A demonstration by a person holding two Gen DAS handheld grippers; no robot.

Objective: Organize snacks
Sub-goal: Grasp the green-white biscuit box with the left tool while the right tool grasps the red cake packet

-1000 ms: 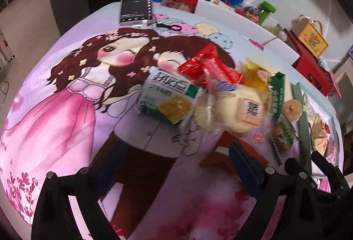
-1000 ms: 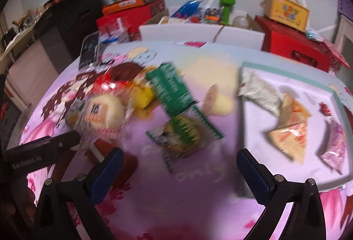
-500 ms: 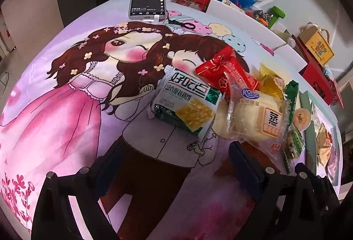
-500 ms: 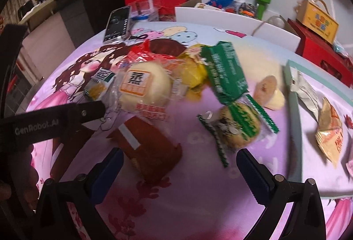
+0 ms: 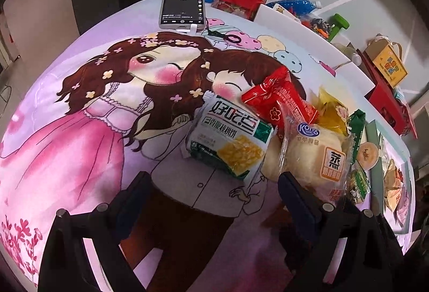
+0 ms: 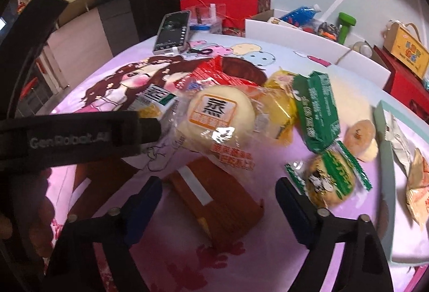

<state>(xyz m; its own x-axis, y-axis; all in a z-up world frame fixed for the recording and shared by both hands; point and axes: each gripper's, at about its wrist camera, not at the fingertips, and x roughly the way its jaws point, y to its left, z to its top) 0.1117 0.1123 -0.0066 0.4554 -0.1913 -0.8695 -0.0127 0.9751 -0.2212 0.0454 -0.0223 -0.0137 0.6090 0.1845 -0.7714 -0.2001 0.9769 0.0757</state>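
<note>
The desk [image 5: 80, 158], covered in a cartoon-print cloth, carries a pale green tray [image 6: 386, 184] at its right edge with a few wrapped snacks inside. Most of the snack pile [image 6: 241, 109] remains outside, unsorted. The right tool [image 6: 218, 194] is closing around a flat brown packet [image 6: 214, 200], pads not yet touching. The left tool [image 5: 214, 190] stands apart, empty.

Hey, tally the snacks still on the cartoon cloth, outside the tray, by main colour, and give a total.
Green: 2, long packet, round cookie packet
White: 2, bun pack, biscuit pack
Red: 1, red packet
Yellow: 1, yellow packet
Brown: 1, brown packet
Pale orange: 1, round cup
Total: 8
</note>
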